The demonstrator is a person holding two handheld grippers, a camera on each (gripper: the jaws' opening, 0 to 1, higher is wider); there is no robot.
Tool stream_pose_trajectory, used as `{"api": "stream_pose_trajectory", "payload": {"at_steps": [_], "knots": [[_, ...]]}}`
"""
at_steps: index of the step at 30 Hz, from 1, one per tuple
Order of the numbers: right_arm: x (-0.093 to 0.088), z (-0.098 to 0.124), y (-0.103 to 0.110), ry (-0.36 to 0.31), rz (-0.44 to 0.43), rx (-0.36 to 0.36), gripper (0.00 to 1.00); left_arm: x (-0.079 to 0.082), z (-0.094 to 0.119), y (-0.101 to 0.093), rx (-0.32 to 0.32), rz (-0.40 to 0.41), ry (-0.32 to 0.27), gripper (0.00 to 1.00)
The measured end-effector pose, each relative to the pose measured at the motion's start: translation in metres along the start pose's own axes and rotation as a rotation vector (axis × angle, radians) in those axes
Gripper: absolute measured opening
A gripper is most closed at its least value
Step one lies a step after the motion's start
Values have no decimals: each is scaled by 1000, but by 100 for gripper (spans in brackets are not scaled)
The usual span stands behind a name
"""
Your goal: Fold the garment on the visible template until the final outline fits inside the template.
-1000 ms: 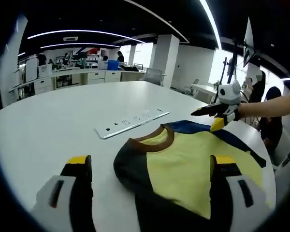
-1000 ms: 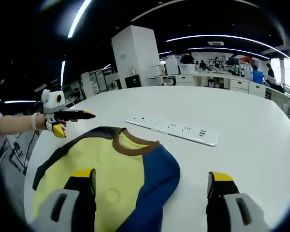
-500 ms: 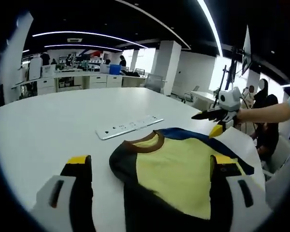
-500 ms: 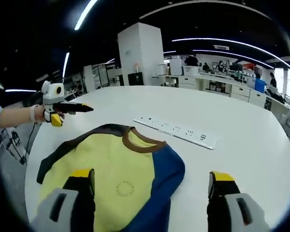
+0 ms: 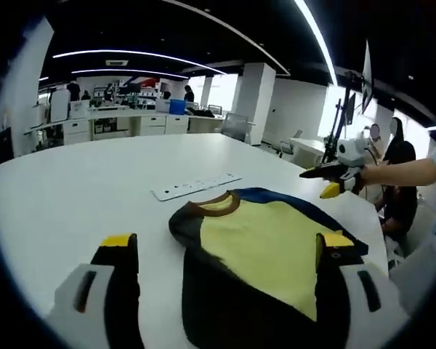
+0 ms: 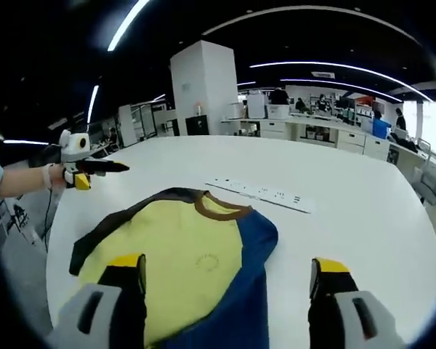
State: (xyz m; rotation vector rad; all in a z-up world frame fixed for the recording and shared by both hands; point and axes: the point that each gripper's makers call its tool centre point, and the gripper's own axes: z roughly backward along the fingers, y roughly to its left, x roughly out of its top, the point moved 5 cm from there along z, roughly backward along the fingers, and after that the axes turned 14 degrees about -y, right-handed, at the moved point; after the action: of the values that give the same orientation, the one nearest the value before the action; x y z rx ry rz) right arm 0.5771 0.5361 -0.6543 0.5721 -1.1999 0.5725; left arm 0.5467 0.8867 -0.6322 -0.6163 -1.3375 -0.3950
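A yellow shirt [image 5: 265,243] with dark sleeves and a brown collar lies flat on the white table [image 5: 65,189]. In the right gripper view the same shirt [image 6: 174,251] shows one blue sleeve [image 6: 253,247] on its right side. My left gripper [image 5: 227,247] hovers over the shirt's near edge, jaws wide apart and holding nothing. My right gripper [image 6: 225,270] is likewise open over the shirt's hem. Each gripper also appears in the other view, held by a hand beyond the shirt: the right gripper [image 5: 327,173] and the left gripper [image 6: 102,166].
A white power strip [image 5: 196,187] lies just beyond the collar, also seen as the power strip [image 6: 261,193]. The table edge [image 6: 54,240] curves near the shirt's far sleeve. Office desks, pillars and a seated person [image 5: 400,156] stand in the background.
Both views have shifted and drawn back a little, so the shirt looks slightly farther off. The shirt lies the same way, and both grippers stay open.
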Motion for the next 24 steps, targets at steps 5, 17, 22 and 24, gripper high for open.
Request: {"api": "stream_pose_trajectory", "payload": {"at_steps": [5, 17, 22, 24], "knots": [[-6, 25, 5, 2, 2, -25, 92, -2, 25, -6, 28, 14, -18, 99], [-15, 67, 21, -41, -41, -85, 88, -4, 62, -19, 52, 4, -17, 98], [-22, 79, 29, -51, -60, -103, 87, -7, 72, -26, 55, 6, -19, 98], [-24, 82, 31, -57, -66, -109, 87, -9, 77, -29, 60, 8, -24, 98]]}}
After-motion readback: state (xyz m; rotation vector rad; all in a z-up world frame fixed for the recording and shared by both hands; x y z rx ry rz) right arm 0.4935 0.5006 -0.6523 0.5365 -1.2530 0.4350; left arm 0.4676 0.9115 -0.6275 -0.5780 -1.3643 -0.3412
